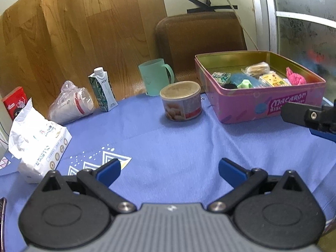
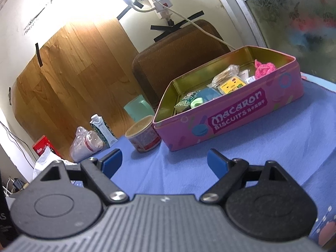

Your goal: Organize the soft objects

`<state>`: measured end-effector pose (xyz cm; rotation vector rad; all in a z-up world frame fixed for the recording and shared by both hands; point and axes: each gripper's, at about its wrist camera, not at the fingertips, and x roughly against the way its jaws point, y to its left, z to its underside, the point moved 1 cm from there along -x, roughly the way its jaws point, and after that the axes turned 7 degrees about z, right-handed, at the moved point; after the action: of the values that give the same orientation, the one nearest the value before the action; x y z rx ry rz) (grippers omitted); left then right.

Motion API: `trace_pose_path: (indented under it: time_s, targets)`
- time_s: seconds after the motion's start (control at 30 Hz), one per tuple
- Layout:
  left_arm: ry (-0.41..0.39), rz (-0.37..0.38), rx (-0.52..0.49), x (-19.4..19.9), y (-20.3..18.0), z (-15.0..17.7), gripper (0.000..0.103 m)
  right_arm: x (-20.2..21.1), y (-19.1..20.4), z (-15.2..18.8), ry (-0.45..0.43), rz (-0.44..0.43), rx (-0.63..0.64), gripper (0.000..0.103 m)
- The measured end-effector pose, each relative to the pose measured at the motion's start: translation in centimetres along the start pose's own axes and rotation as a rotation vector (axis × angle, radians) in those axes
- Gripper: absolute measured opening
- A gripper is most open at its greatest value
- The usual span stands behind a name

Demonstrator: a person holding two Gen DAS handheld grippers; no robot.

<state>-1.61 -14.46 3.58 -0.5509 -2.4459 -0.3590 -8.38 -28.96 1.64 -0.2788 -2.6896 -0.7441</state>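
The soft objects (image 1: 252, 77) lay gathered in the pink tin (image 1: 262, 105) at the table's (image 1: 168, 138) far right, seemingly sorted. Our left tongs (image 1: 169, 169) and right tongs (image 2: 164, 161) hovered apart and empty over the blue cloth, judging nothing left nearby.

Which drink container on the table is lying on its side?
The bagged paper cups, left of the milk carton. They lie tipped over in clear plastic; the carton and the green mug both stand upright.
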Motion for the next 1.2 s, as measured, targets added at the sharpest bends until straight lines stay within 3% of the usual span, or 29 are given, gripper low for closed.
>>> trace_pose_path:
  time_s: [0.43, 1.2]
  targets:
    - [-0.051, 0.007, -0.026, 1.9, -0.9, -0.5, 0.103, 0.9, 0.3, -0.1, -0.069, 0.026, 0.014, 0.090]
    - [-0.067, 0.017, -0.041, 2.8, -1.3, -0.7, 0.103, 1.4, 0.5, 0.0, -0.100, 0.042, 0.006, 0.090]
